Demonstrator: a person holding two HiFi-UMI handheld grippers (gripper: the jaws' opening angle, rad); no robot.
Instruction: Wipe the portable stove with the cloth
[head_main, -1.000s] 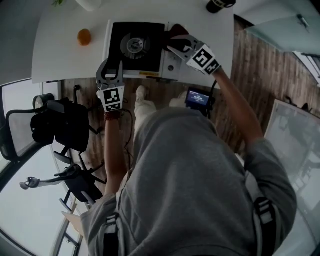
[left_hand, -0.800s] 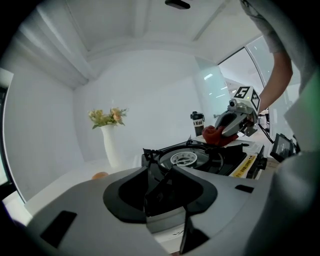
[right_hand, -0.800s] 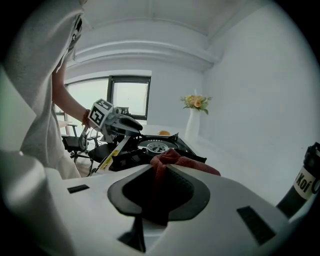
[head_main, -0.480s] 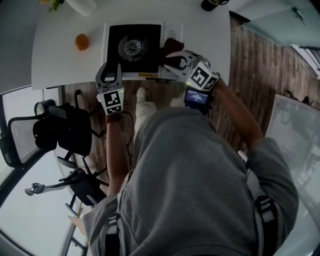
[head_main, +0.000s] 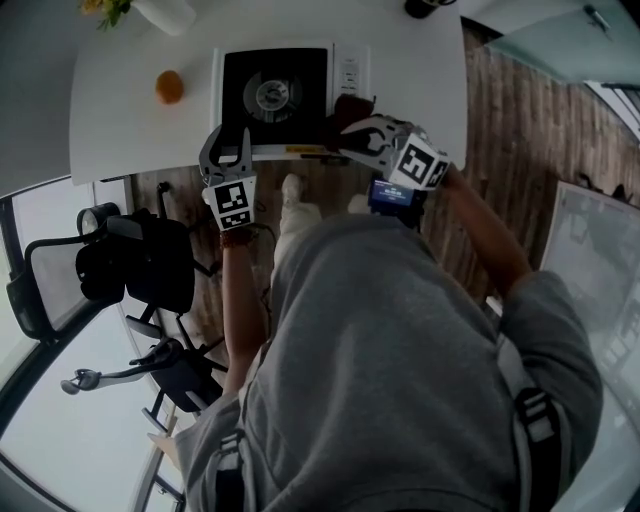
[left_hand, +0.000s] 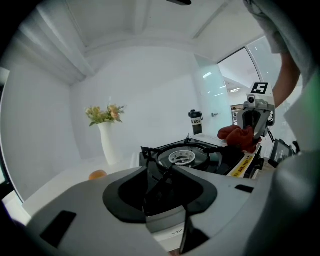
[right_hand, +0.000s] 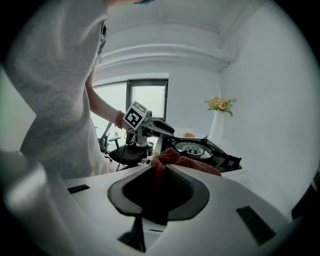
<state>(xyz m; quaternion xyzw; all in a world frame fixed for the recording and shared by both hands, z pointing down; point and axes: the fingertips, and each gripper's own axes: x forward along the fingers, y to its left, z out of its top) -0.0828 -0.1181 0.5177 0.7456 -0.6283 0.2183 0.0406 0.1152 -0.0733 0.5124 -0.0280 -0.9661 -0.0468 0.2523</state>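
Head view: cloth (head_main: 352, 107) lies on portable stove's (head_main: 300, 68) front-right corner w/ right gripper (head_main: 356, 130) on it; left gripper view: left gripper's (left_hand: 172, 169) jaws, just closing in, seem to pinch stove's near edge; right gripper view: jaws squeezed tight on cloth.

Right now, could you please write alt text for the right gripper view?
The right gripper clamps a red cloth at the near edge of a black portable stove. A white vase of flowers stands behind.

The right gripper (head_main: 352, 130) drags the cloth (head_main: 350, 105) back to the portable stove's (head_main: 275, 95) near right corner. The left gripper's (head_main: 225, 150) jaws have just been closing on its near left edge.
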